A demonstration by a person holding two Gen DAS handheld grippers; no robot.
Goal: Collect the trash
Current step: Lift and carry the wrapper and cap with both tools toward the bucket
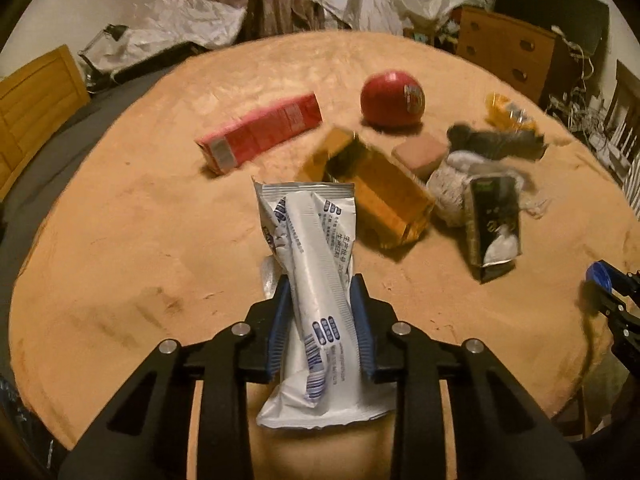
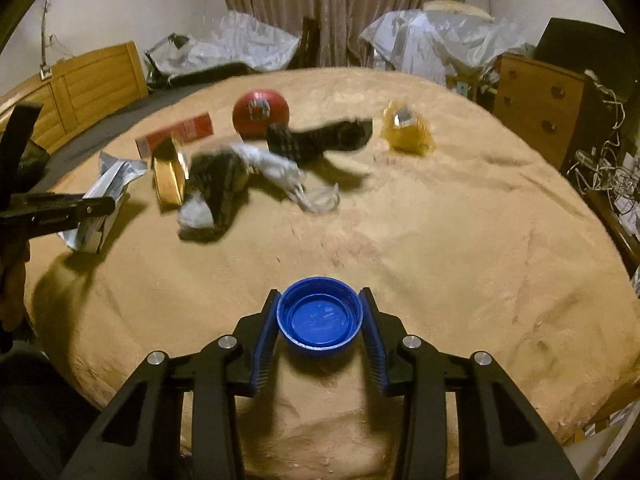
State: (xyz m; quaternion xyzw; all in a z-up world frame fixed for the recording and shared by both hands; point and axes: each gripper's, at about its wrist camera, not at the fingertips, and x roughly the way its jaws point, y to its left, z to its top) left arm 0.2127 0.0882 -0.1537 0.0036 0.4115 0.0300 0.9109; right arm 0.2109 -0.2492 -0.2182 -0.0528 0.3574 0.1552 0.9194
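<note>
Left gripper (image 1: pixel 320 320) clamps the crinkled white-and-blue plastic wrapper (image 1: pixel 308 264) near the round tan table's (image 1: pixel 120 240) near edge, right gripper (image 2: pixel 320 330) pinches the round blue plastic bottle cap (image 2: pixel 320 314) on the near side; pick step looks done, next: lift both clear to a bin, none in view.

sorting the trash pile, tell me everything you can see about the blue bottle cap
The blue bottle cap is a round, glossy plastic screw cap, seen open side up so its hollow inside and faint moulded marks show. It sits level between the blue pads of the right gripper, which press its rim on both sides. It is held just over the tan cloth-covered table, near the front edge, apart from the other litter. In the left wrist view it shows at the far right edge.
</note>
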